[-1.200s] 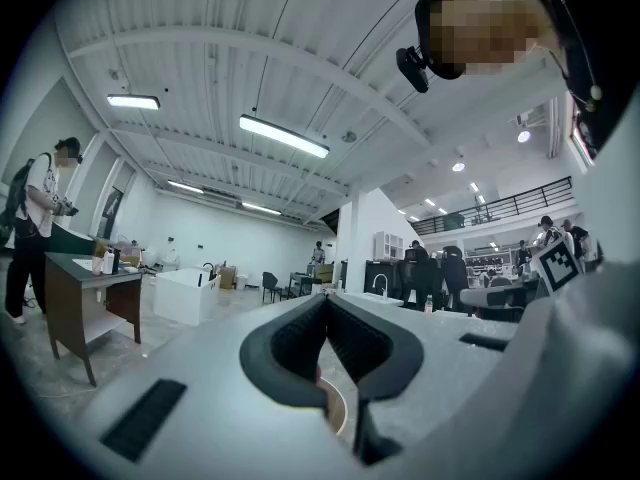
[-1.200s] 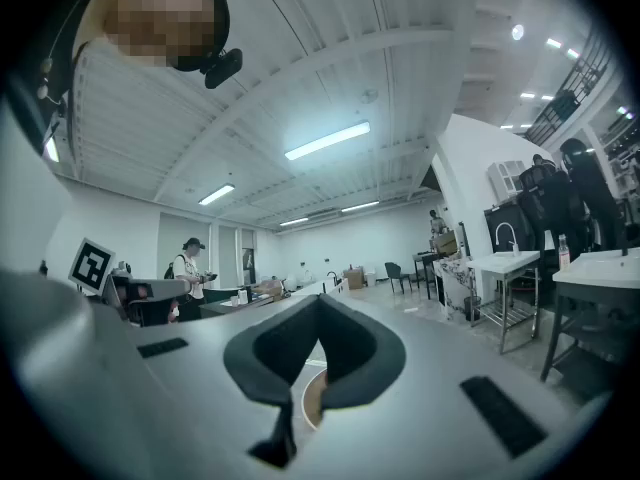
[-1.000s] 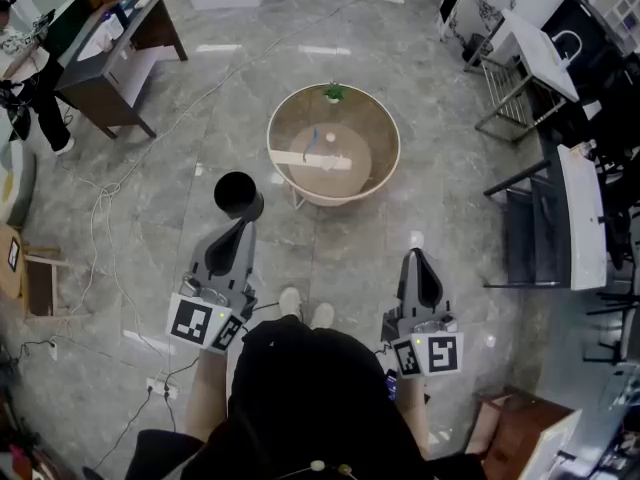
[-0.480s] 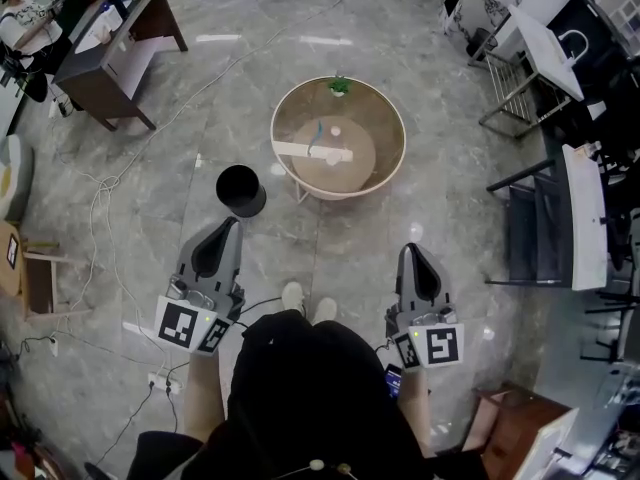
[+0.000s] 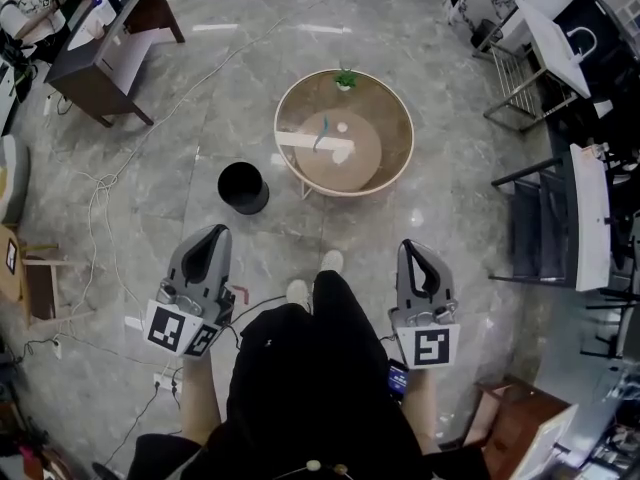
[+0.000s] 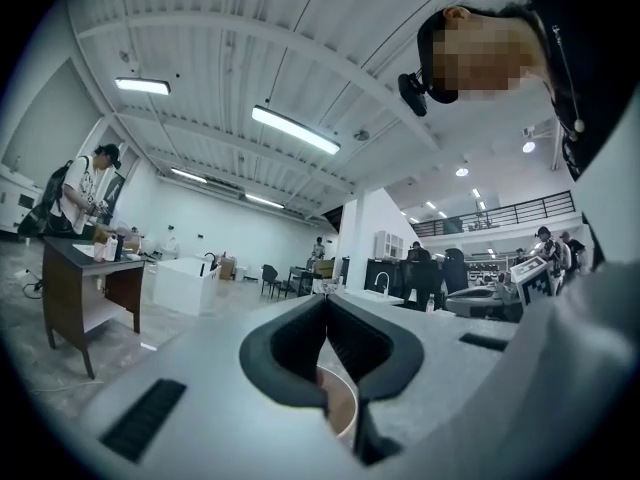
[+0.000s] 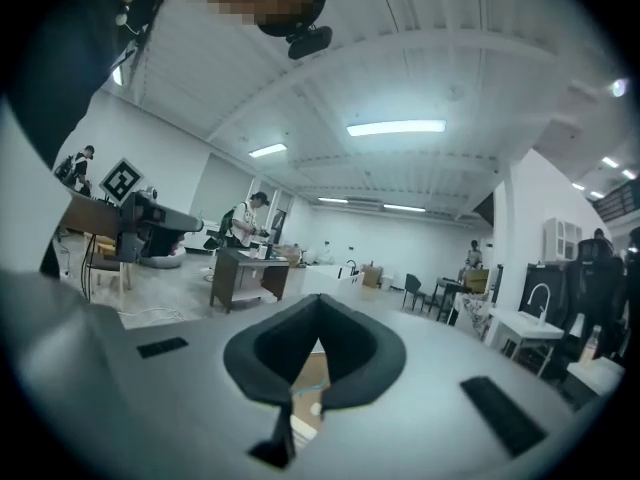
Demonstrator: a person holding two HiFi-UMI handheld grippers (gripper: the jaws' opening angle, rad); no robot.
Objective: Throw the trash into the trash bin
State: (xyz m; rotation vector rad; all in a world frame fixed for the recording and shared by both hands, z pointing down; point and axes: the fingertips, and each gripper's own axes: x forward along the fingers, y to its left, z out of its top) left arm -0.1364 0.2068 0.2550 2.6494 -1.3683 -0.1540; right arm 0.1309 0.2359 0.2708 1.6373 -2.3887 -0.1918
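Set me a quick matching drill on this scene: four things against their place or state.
Things:
1. trash bin
2. small plant
3. white strip
4. right claw

Place or state:
A. shut, nothing in it
B. on the floor, left of the round table in the head view
C. lying flat on the tabletop
D. at the table's far rim

Pairs: 1-B, 2-D, 3-C, 4-A
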